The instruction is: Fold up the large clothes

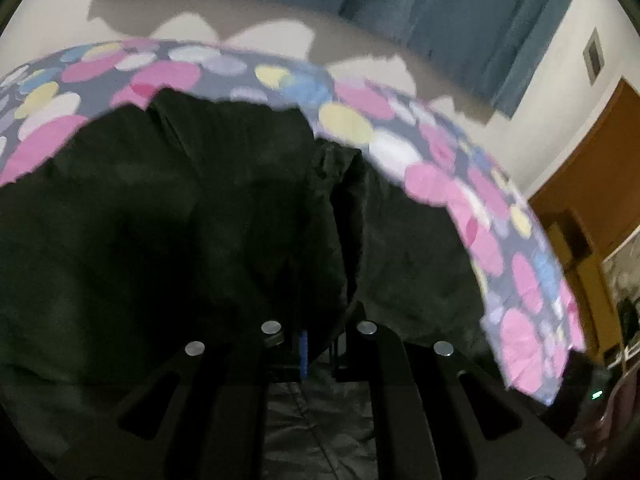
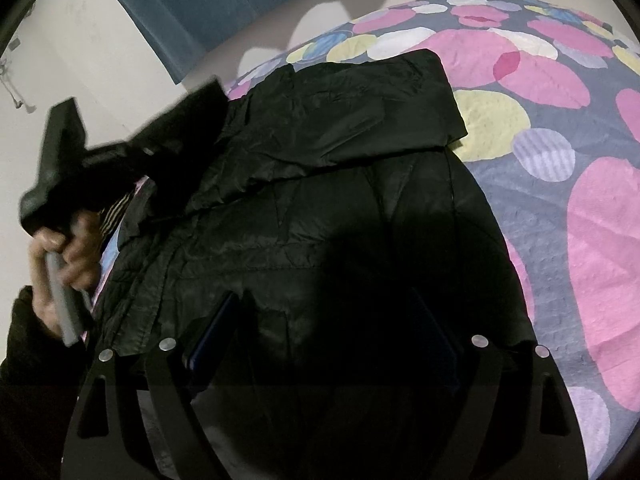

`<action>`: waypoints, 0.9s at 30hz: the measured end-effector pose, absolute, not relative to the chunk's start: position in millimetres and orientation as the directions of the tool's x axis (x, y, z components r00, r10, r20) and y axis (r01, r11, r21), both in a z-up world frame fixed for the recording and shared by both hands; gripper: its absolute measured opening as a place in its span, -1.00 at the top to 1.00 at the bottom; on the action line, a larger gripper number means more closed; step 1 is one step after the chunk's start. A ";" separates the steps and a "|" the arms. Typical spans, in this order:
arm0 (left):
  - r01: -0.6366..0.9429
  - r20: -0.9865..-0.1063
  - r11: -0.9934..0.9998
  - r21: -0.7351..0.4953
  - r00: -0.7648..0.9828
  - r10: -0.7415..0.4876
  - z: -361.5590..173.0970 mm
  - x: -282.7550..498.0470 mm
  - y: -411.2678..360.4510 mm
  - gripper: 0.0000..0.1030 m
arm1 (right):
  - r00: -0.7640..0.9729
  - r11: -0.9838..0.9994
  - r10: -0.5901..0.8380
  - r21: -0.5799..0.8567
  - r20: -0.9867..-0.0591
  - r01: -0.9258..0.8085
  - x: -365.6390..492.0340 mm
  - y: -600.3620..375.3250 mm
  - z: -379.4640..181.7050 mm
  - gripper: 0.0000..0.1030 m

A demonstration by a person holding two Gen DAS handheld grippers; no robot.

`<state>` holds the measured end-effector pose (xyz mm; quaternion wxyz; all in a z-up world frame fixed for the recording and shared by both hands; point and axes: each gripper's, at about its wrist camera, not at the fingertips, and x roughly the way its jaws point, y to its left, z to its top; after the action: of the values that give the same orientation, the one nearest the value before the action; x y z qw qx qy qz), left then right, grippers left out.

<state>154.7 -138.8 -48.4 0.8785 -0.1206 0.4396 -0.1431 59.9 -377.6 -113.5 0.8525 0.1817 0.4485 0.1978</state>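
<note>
At far left of the right wrist view, the person's left hand [image 2: 60,264] around the handle of the left gripper [image 2: 132,136], reaching over the left edge of the black jacket [image 2: 320,200]; in the left wrist view, left gripper [image 1: 316,344] with fingers drawn close together and a bunched fold of the black jacket [image 1: 200,220] rising between them, so most likely pinching that fold, though the dark cloth hides the exact contact. Jacket lying on the bedspread [image 2: 560,120] with coloured circles, one flap or sleeve already laid across its upper part toward the right. Further right and lower, right gripper [image 2: 324,332] spread wide, hovering low over the lower part of the jacket, with nothing between the fingers as far as the shadow allows to tell. Behind, a blue curtain [image 2: 192,0] and a pale wall. Probably in the middle of the fold: left side being gathered to bring inward over the body. Next move likely to need carrying the pinched fold across toward the centre, keeping the slippery fabric flat, with the right gripper pressing or catching the lower part so the garment does not slide
</note>
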 end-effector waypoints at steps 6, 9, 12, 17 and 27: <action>0.164 -0.780 0.943 -0.289 0.531 -0.331 -76.3 157.9 -154.6 0.83 | 0.520 0.856 0.500 0.487 -0.692 -0.174 59.7 -376.7 -113.8 -0.68; 0.202 -0.768 0.932 -0.302 0.527 -0.363 -69.1 151.6 -156.6 0.49 | 0.521 0.856 0.500 0.487 -0.691 -0.175 59.5 -376.7 -113.7 -0.68; 0.242 -0.740 0.906 -0.346 0.524 -0.423 -51.9 135.8 -154.8 -0.04 | 0.522 0.855 0.500 0.488 -0.691 -0.175 59.2 -376.2 -113.7 -0.68; 0.254 -0.667 0.897 -0.363 0.601 -0.440 -16.3 102.7 -110.2 -0.16 | 0.523 0.853 0.504 0.491 -0.688 -0.175 59.0 -375.9 -113.3 -0.68; -0.205 -0.703 0.920 -0.334 0.705 -0.098 -36.1 83.7 103.3 -0.16 | 0.526 0.869 0.475 0.470 -0.706 -0.155 58.6 -373.2 -103.0 -0.66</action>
<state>83.7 103.3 -36.1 0.9018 -0.1979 0.3831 0.0297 58.6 -373.2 -103.0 0.8552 0.1777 0.4507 0.1840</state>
